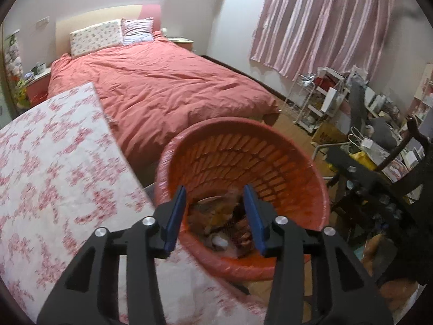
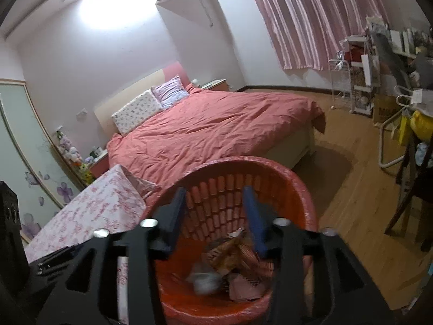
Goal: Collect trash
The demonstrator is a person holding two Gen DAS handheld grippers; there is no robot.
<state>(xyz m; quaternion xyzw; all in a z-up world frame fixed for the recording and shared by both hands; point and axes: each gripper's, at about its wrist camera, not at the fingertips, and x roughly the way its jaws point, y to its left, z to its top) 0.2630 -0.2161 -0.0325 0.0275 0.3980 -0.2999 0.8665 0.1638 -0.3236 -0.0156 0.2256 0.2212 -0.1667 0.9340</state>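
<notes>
Since both sets of tongs hang above the round orange slatted plastic basket (image 1: 284, 162), dropped wrappers (image 2: 238, 254) land inside. Left tongs (image 1: 215, 216) and right tongs (image 2: 216, 216) stand parted, holding nothing.

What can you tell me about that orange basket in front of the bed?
The orange basket is a round bin of what looks like plastic, its wall pierced by rows of small slots, with a thin pinkish liner folded over its rim. It stands open-topped between the floral-covered surface and the wooden floor, near the foot of the bed. Crumpled wrappers and paper lie at its bottom. Both grippers hover open above its mouth, touching nothing.
</notes>
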